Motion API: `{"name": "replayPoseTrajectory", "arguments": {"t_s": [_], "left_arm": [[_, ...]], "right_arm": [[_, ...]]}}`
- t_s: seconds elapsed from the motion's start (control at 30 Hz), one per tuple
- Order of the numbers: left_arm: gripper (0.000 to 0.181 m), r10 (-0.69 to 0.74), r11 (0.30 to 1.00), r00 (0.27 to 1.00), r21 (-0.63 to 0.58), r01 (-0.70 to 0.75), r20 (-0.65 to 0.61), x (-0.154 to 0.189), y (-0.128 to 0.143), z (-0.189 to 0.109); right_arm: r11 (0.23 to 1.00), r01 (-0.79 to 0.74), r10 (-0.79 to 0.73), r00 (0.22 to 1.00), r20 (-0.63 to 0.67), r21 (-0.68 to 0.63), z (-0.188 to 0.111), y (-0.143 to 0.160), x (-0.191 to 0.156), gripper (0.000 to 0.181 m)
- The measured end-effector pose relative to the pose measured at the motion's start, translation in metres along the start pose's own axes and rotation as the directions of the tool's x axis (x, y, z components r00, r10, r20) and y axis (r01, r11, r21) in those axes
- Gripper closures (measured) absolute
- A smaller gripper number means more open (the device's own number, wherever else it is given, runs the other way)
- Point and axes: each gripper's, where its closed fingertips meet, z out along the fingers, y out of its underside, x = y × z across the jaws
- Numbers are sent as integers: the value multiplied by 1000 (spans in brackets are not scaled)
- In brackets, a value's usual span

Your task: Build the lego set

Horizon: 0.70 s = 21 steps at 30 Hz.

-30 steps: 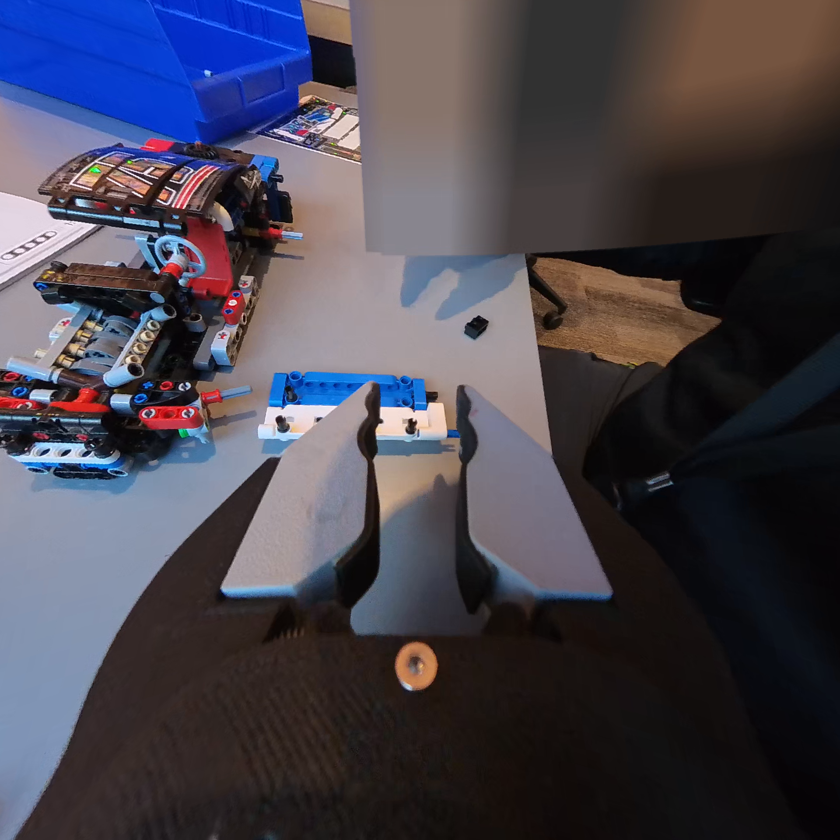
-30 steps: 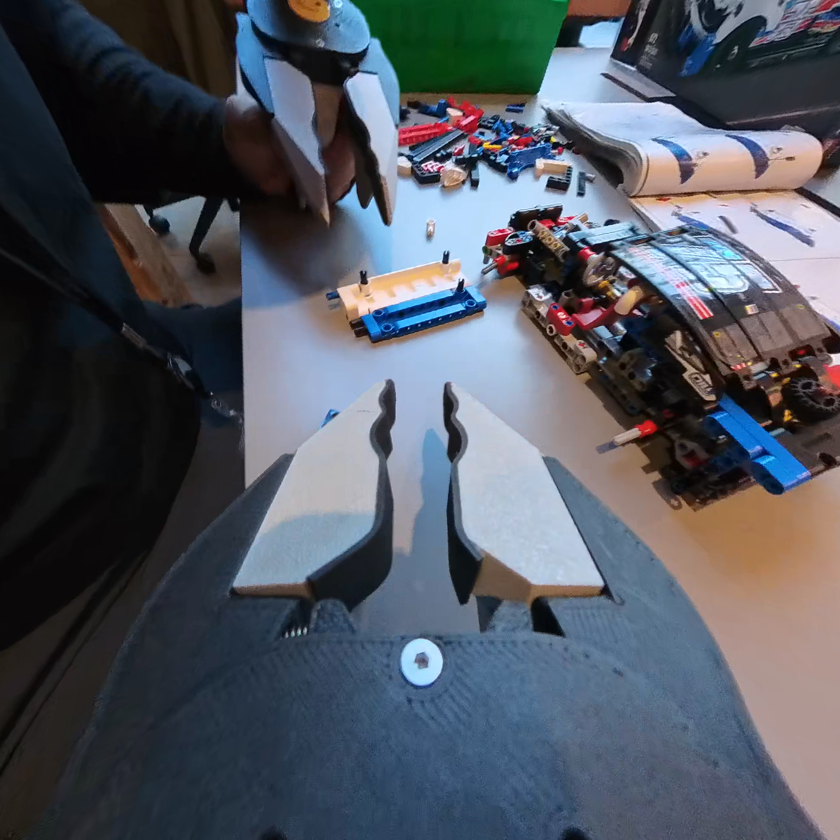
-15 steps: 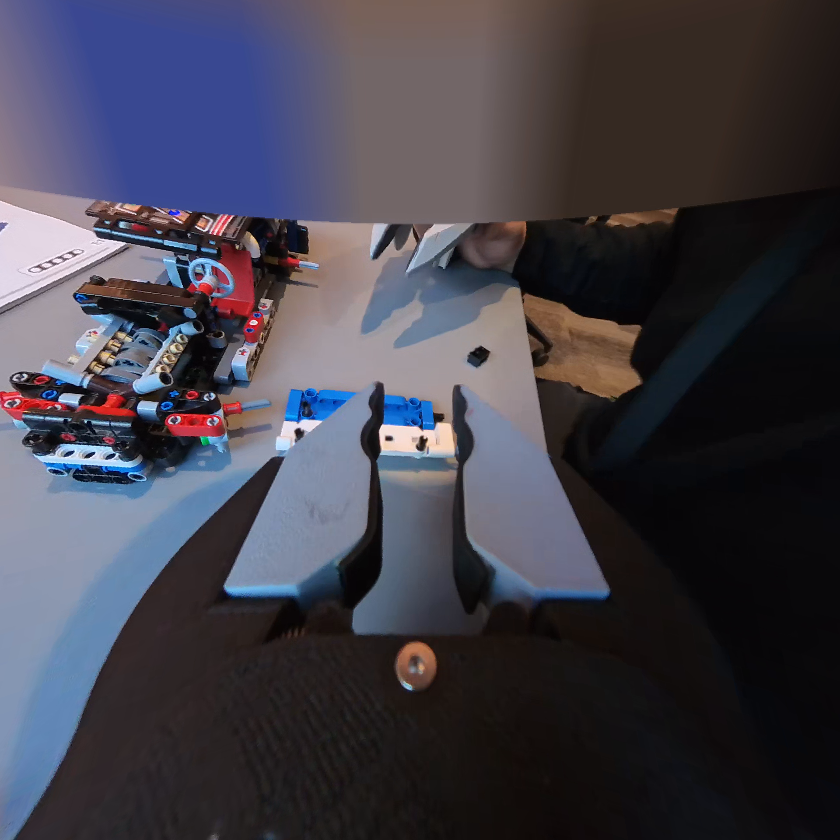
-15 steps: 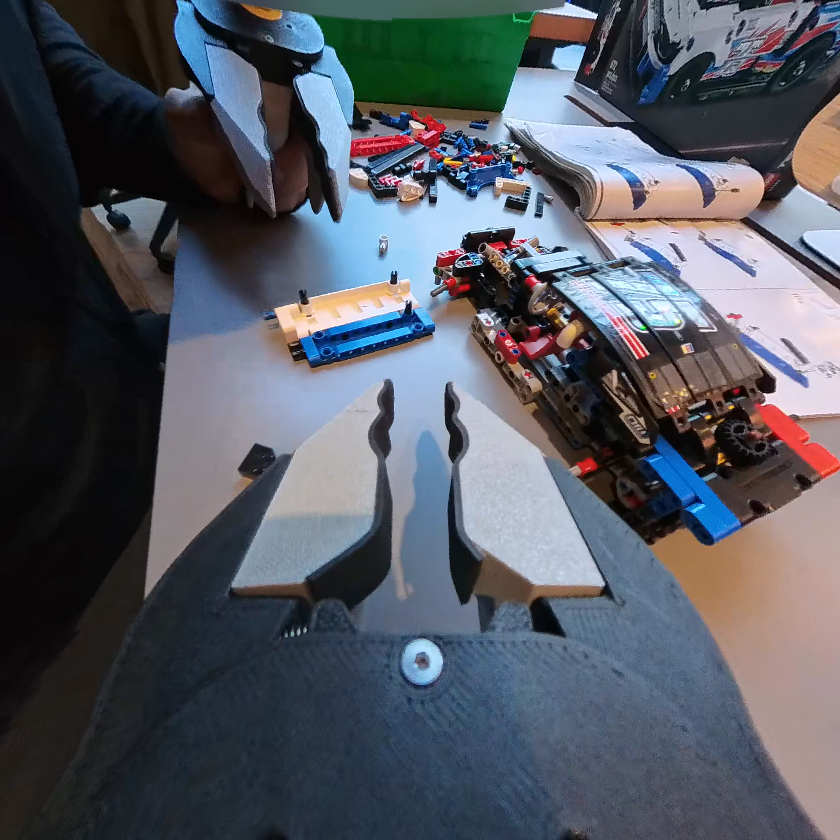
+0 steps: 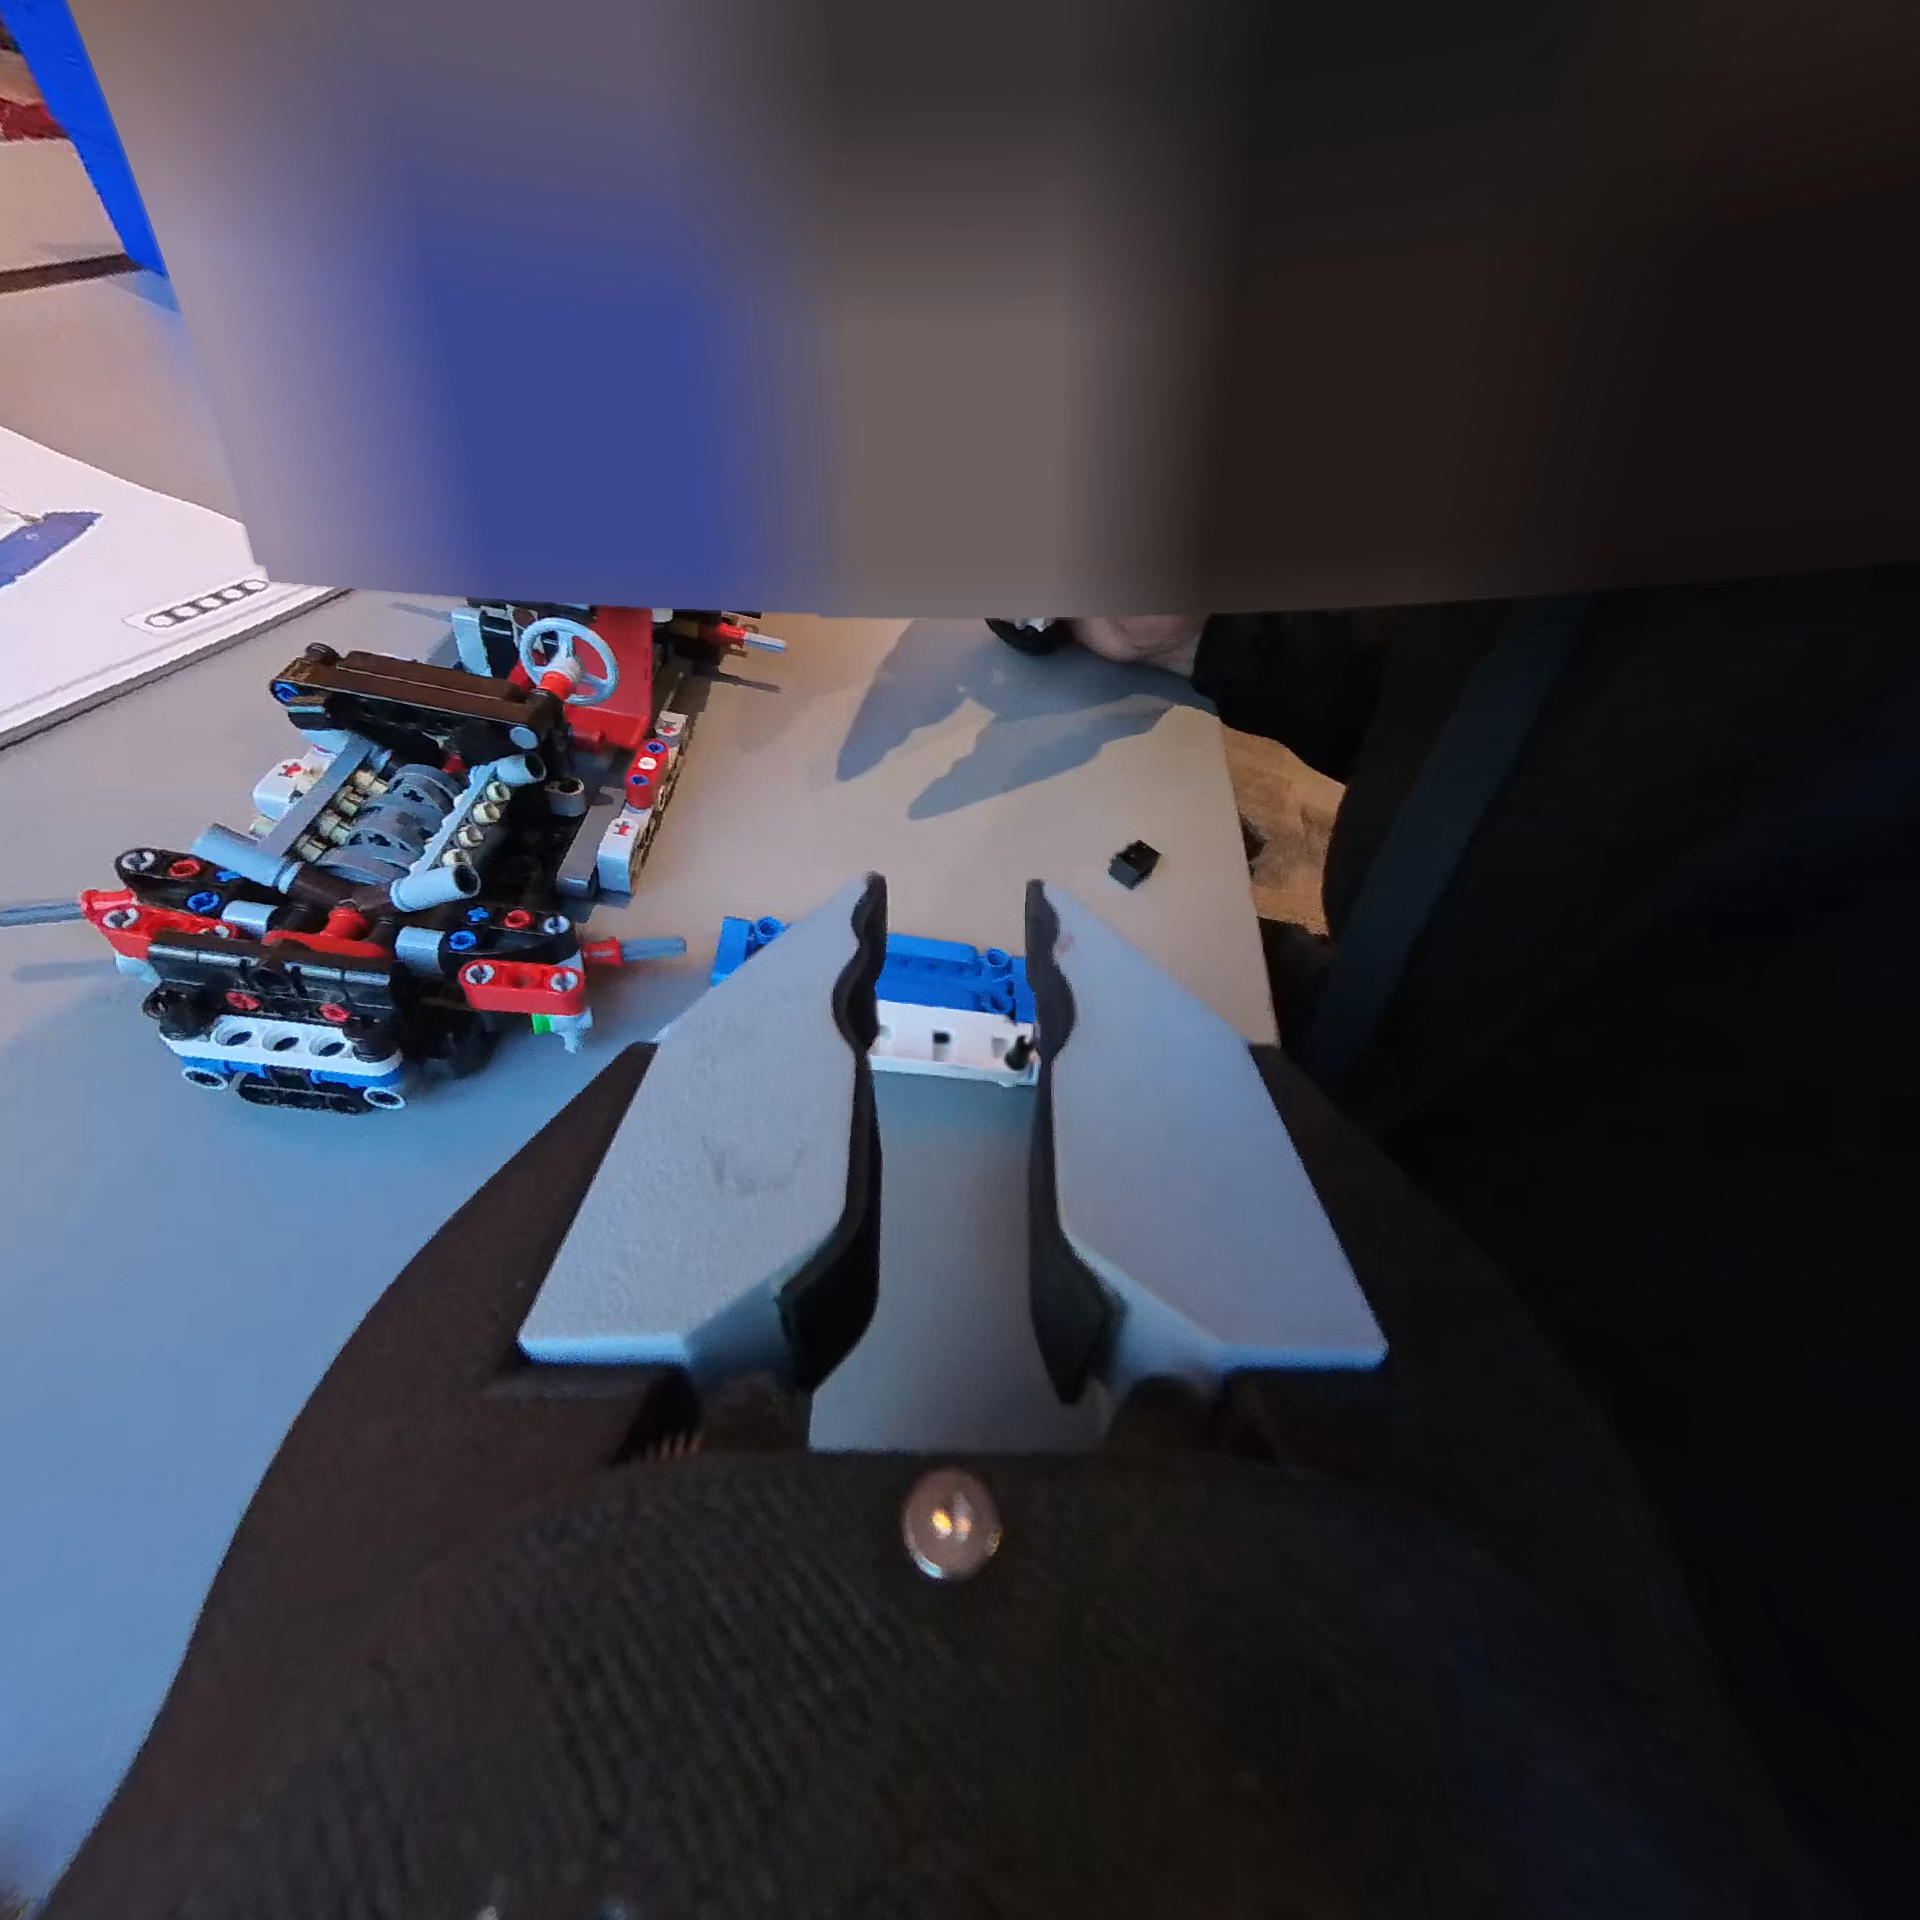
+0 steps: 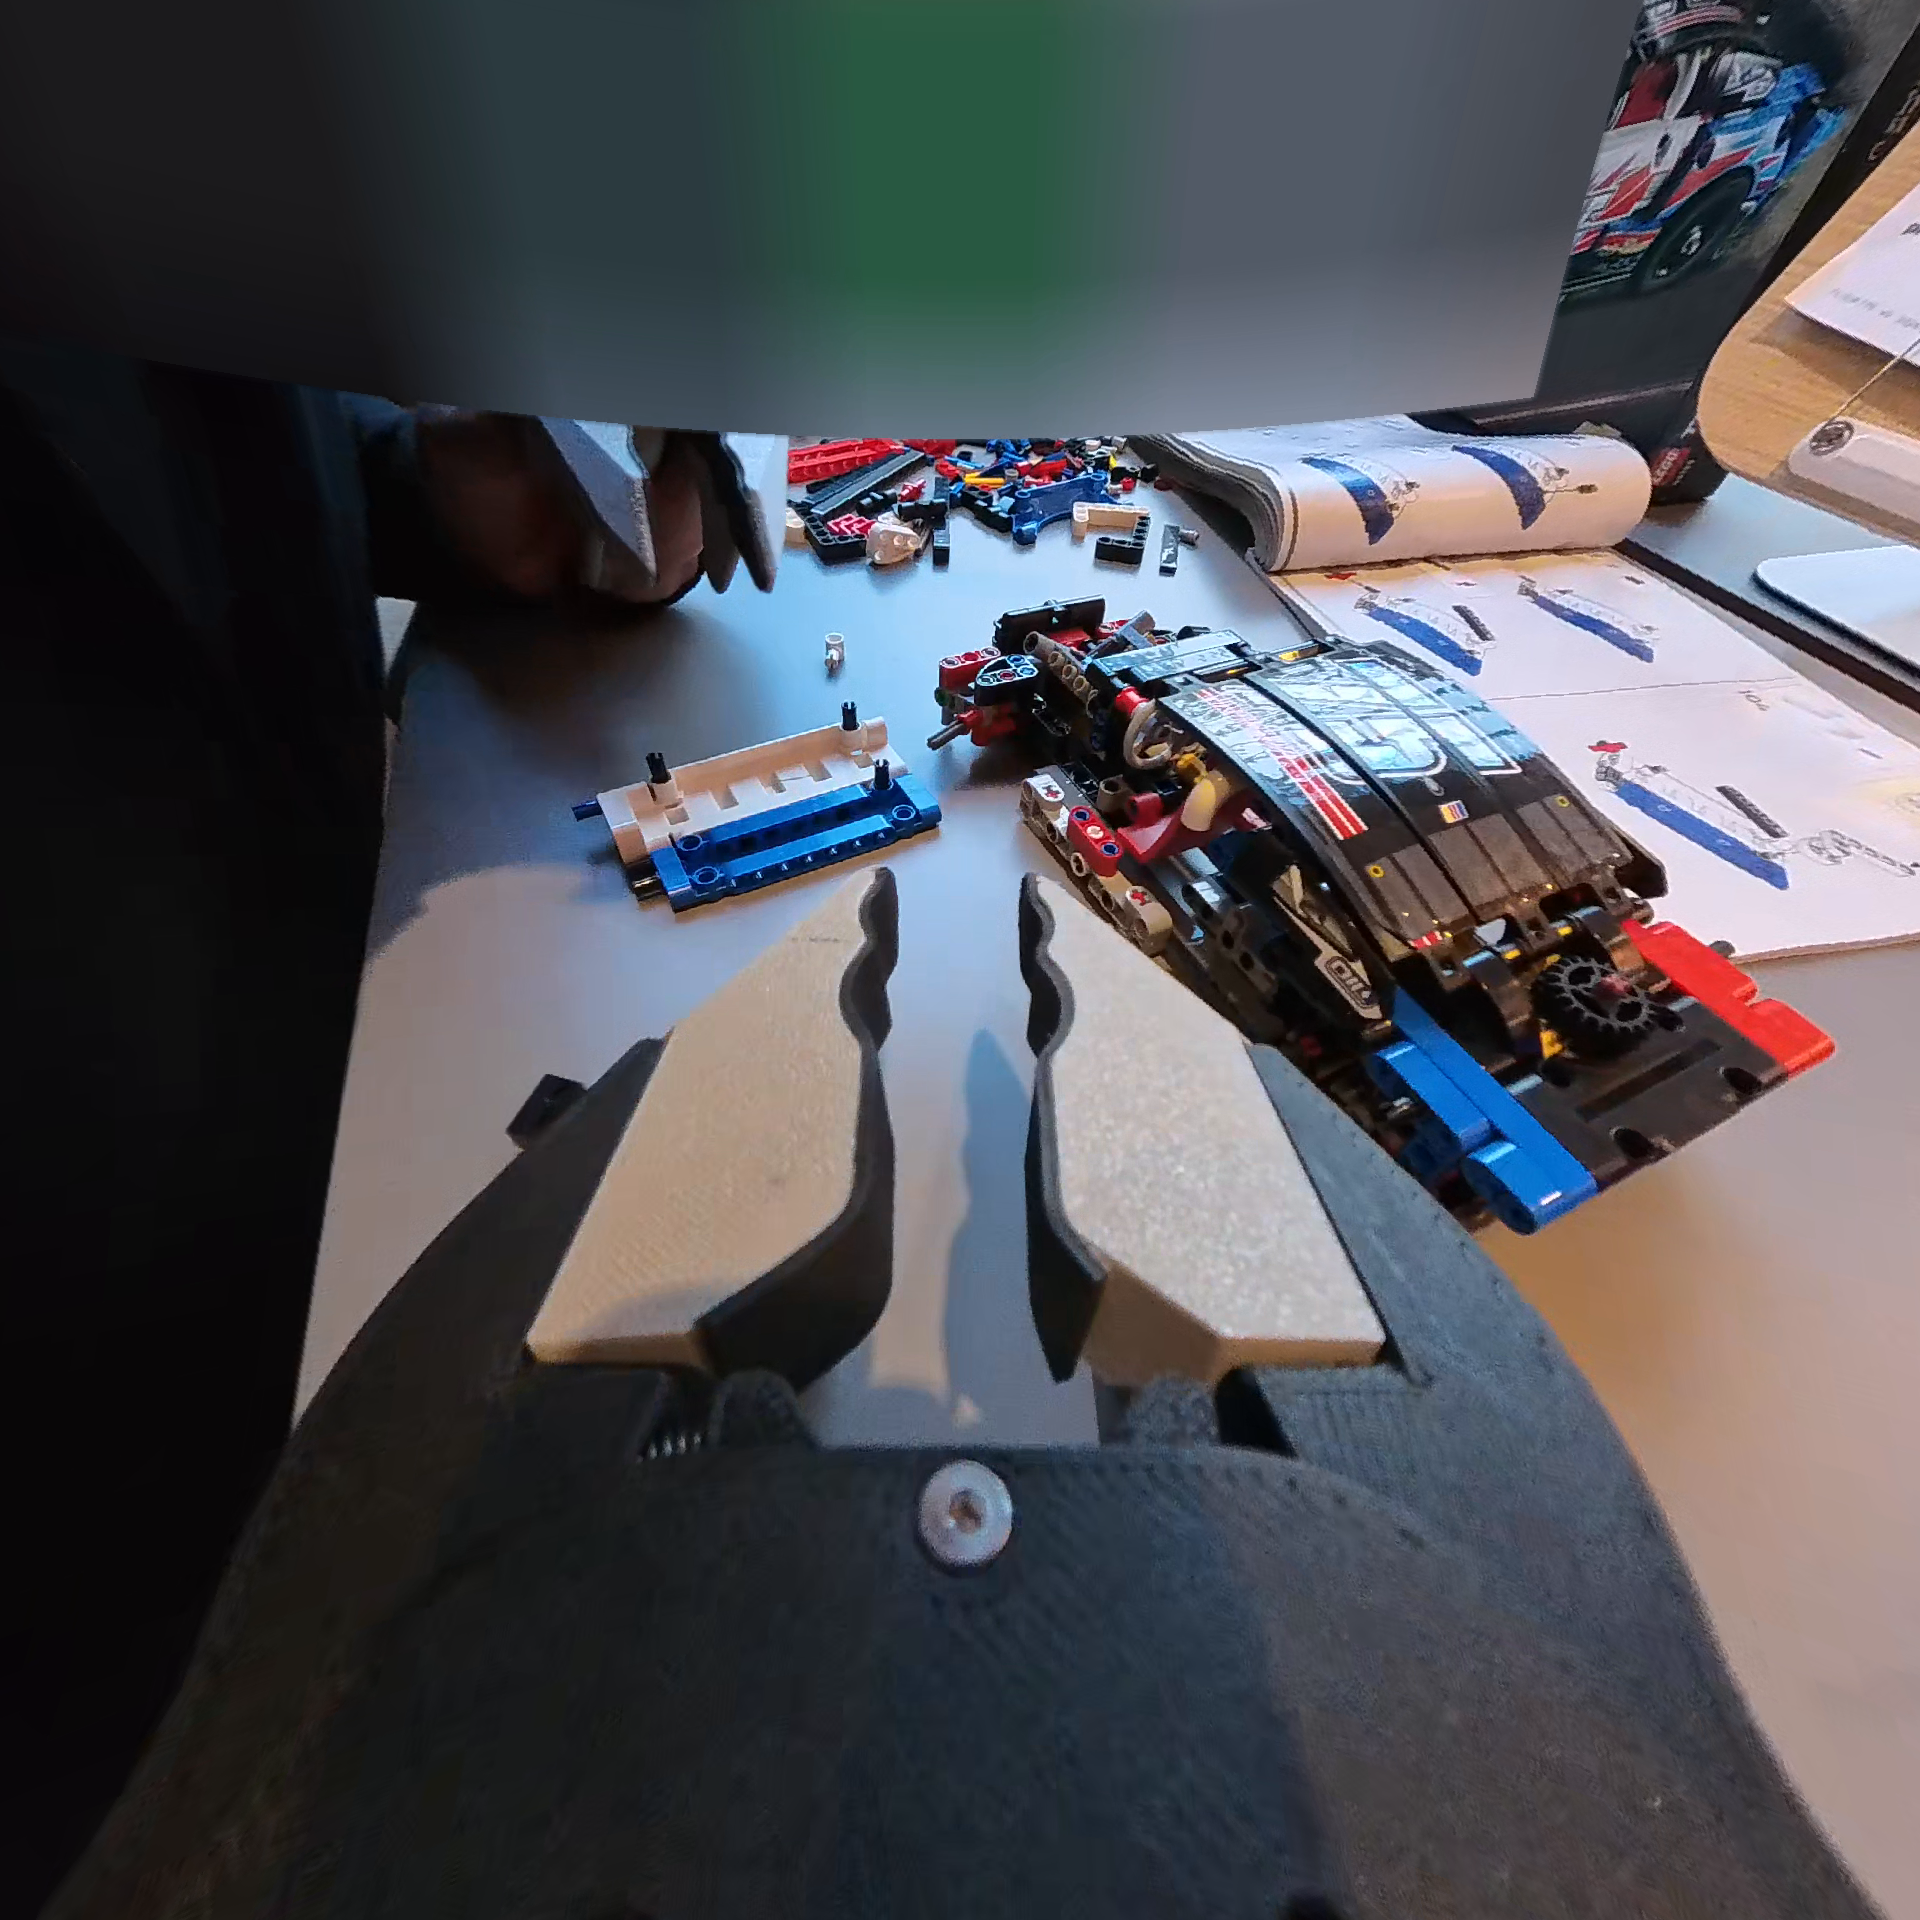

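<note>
Grey bench [image 6: 727, 644] carries the car chassis [image 6: 1351, 831]; beside it lies the blue-and-white panel [image 6: 769, 805]. Left claw [image 5: 951, 894], spread and empty, has dropped closer over it; right claw [image 6: 956, 888] hangs spread nearby, so pickup seems imminent.

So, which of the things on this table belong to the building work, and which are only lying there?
Belong to the work:
- blue and white panel
- half-built car
- pile of loose pieces
- open instruction booklet
- small white pin
- left tongs and right tongs, both open

Only lying there:
- set box
- small black piece, apart near the table edge
</note>
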Motion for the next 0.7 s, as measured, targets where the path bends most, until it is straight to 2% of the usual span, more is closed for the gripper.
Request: {"name": "replayPoseTrajectory", "arguments": {"t_s": [0.4, 0.7], "left_arm": [[160, -9, 1000, 1000, 20, 8, 17, -5, -3, 0], [160, -34, 998, 999, 45, 34, 1, -7, -7, -2]], "right_arm": [[1000, 31, -31, 1000, -4, -1, 1, 0, -2, 161], [1000, 1, 0, 1000, -13, 16, -1, -2, 3, 161]]}}
